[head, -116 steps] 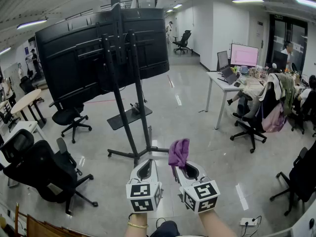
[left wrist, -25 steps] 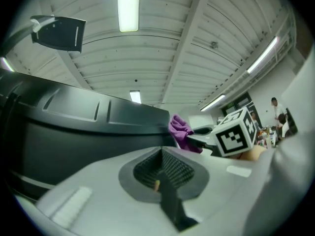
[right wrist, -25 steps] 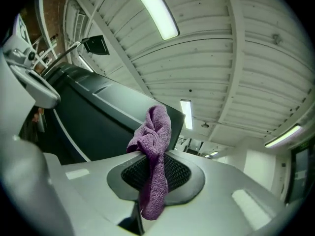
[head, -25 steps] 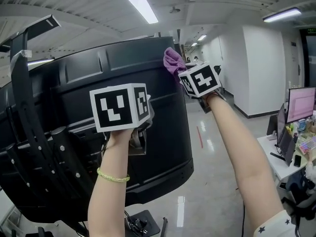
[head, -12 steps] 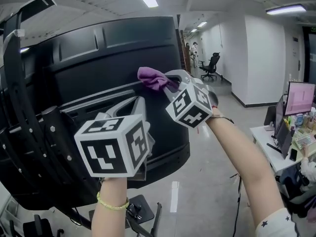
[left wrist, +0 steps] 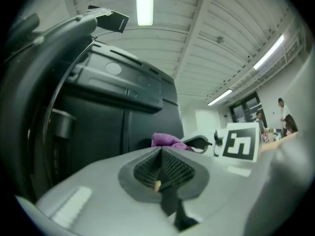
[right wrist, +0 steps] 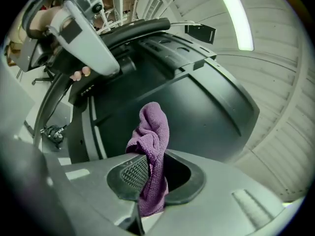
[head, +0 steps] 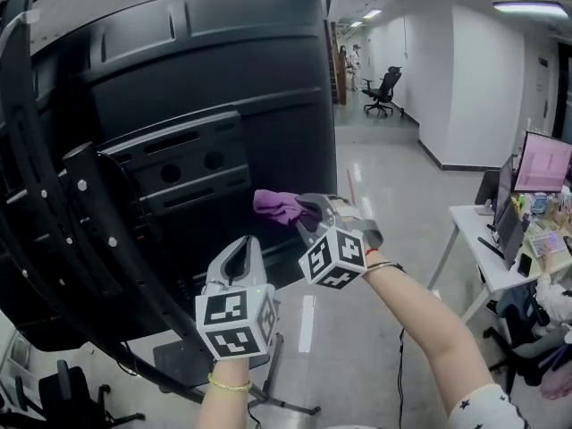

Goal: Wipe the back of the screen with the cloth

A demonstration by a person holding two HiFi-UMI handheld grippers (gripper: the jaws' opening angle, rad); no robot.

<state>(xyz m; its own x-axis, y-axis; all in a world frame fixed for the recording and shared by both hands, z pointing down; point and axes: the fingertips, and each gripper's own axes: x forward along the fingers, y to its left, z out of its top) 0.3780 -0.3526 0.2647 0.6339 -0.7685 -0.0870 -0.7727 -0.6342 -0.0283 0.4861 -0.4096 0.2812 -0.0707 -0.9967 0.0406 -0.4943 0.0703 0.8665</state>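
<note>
The black back of the screen [head: 214,79] fills the left of the head view. My right gripper [head: 300,207] is shut on a purple cloth [head: 278,206], which lies against the screen's lower right part. In the right gripper view the cloth [right wrist: 150,142] sticks up from the shut jaws before the dark panel [right wrist: 202,112]. My left gripper [head: 242,243] hangs lower and to the left, close to the screen's bottom edge, jaws shut with nothing in them. The left gripper view shows the cloth [left wrist: 167,140] just ahead and the screen back [left wrist: 123,122] beyond.
The stand's black bracket arm [head: 49,186] curves down the left, and its base shelf [head: 174,356] sits on the floor below. A desk with a lit monitor [head: 545,164] stands at the right. An office chair [head: 382,88] is down the corridor.
Both grippers have come down. The cloth has travelled from the screen's middle height to its lower right part, and the left gripper has dropped below the screen's edge.
</note>
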